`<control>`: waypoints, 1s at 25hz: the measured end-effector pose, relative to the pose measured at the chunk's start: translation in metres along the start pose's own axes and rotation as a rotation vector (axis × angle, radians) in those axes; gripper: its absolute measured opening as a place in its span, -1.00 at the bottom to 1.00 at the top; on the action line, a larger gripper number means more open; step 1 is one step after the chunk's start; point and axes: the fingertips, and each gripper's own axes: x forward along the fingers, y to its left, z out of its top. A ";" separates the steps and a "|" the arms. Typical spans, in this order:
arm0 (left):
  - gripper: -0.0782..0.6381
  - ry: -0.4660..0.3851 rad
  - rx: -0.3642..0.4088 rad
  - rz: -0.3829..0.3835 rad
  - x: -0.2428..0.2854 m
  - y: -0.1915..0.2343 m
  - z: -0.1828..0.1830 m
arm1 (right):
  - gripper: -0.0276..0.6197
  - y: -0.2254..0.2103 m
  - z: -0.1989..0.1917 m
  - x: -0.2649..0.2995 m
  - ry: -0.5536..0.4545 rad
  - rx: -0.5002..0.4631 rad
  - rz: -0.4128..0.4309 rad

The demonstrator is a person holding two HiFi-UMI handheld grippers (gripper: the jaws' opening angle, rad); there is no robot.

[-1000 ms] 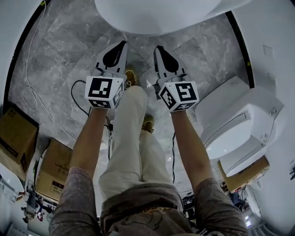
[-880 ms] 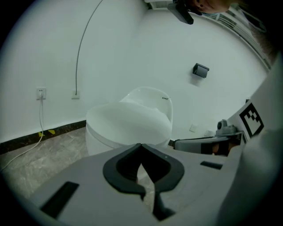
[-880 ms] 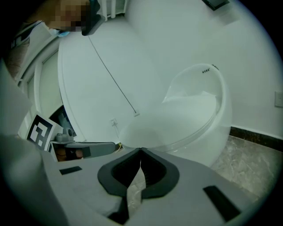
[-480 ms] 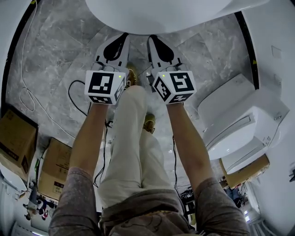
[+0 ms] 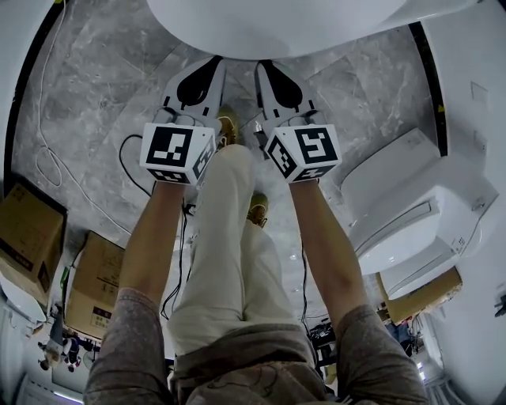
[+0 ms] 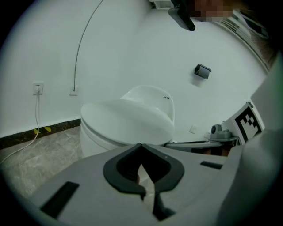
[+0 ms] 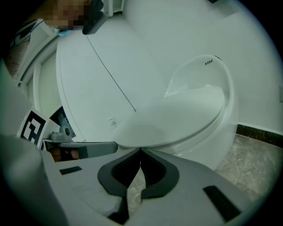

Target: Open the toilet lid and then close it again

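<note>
The white toilet fills the top of the head view, and its lid lies down, closed. My left gripper and right gripper are side by side just in front of the bowl's front edge, both shut and empty. In the left gripper view the shut tips point at the toilet from a short way off. In the right gripper view the shut tips sit right at the lid's front rim. Whether they touch it I cannot tell.
A second white toilet stands at the right on the grey marble floor. Cardboard boxes sit at the left, with a thin cable looping beside them. The person's legs and shoes are below the grippers. A wall socket is left of the toilet.
Both grippers have moved up the picture toward the toilet's front edge and a little closer together. Since half a second ago they have barely shifted. Both stay shut.
</note>
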 end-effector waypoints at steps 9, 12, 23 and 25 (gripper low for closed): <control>-0.77 0.011 0.025 -0.034 -0.021 -0.019 0.048 | -0.83 0.010 0.042 -0.022 -0.003 0.038 -0.012; -0.77 0.003 0.045 -0.051 -0.029 -0.033 0.075 | -0.83 0.013 0.064 -0.035 -0.019 0.063 -0.024; -0.77 -0.106 0.119 -0.176 -0.038 -0.100 0.225 | -0.83 0.004 0.195 -0.086 -0.144 0.120 -0.143; -0.77 -0.104 0.134 -0.188 -0.034 -0.111 0.248 | -0.83 -0.002 0.214 -0.092 -0.131 0.133 -0.176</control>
